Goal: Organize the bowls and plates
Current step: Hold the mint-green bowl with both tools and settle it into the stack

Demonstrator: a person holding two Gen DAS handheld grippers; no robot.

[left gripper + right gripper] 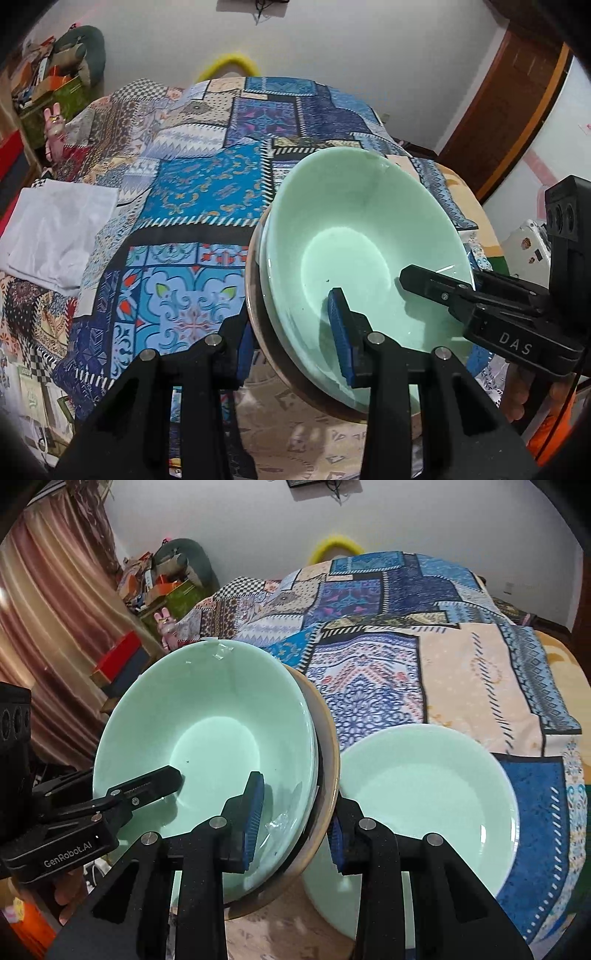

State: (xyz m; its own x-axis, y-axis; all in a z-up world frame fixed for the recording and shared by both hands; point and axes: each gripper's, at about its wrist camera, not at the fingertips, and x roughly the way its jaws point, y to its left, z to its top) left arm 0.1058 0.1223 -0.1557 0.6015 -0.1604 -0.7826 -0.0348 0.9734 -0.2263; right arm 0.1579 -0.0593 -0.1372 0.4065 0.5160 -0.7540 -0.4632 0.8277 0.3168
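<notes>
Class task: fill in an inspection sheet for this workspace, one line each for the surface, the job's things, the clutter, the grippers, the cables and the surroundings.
Surface: patchwork bedspread, blue and beige, covering the bed.
Job's things: stack of mint-green bowls nested in a brown-rimmed dish, tilted; a separate mint-green bowl lies on the bedspread beside it.
Clutter: white folded cloth at the bed's edge.
Grippers: left gripper and right gripper each clamp the stack's rim from opposite sides, one finger inside the top bowl.
Cables: dark wires hang on the wall.
Surroundings: pink curtain, wooden door, cluttered boxes, yellow fluffy ring.
</notes>
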